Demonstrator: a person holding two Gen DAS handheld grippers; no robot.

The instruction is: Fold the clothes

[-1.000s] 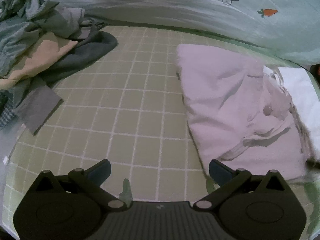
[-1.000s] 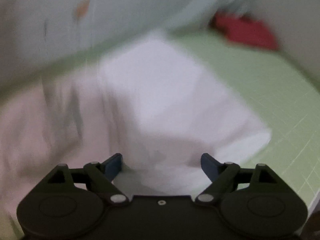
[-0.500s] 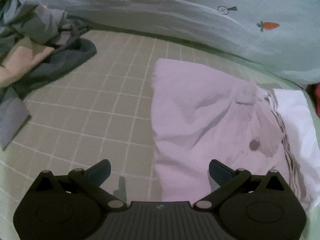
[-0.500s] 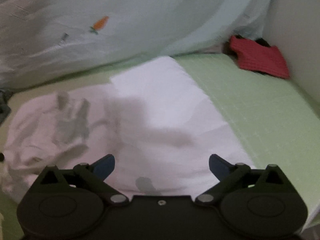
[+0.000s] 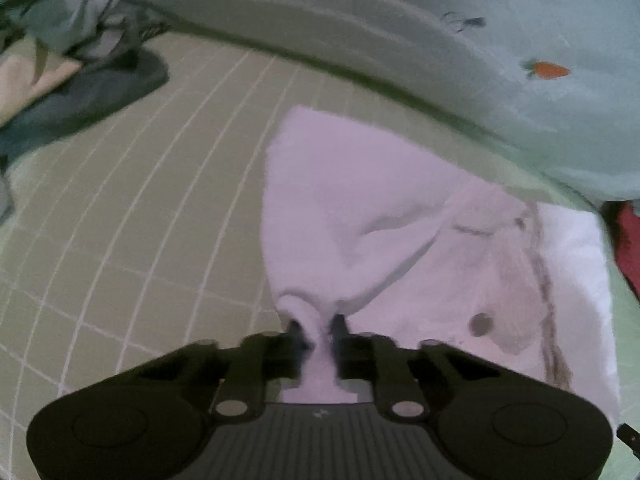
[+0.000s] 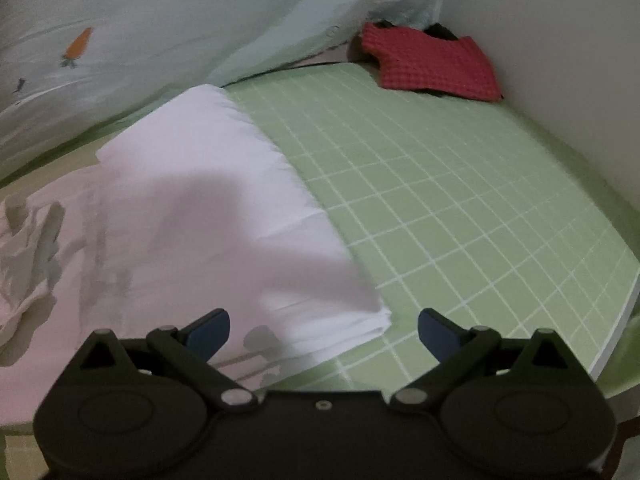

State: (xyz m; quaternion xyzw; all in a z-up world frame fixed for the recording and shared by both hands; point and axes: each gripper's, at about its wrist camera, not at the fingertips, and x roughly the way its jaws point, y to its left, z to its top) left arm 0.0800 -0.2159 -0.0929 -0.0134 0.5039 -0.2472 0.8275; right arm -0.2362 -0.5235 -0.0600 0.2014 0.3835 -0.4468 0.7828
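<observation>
Left wrist view: left gripper [image 5: 316, 330] has just closed, pinching near edge of pale pink soft-cloth garment [image 5: 360, 216].
Beyond, leftward: dark rumpled clothes heap [image 5: 76, 80].
Right gripper [image 6: 324, 332]: spread wide, over folded white cloth [image 6: 208, 184]; red waffle cloth [image 6: 432, 64] far ahead.

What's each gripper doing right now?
Left gripper: just closed, pinching the near edge of the pale pink garment.
Right gripper: open, holding nothing, over the white folded cloth.

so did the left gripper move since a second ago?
Yes. The left gripper came rightward across the green grid sheet onto the pink garment; its jaws have just closed on a fold.
</observation>
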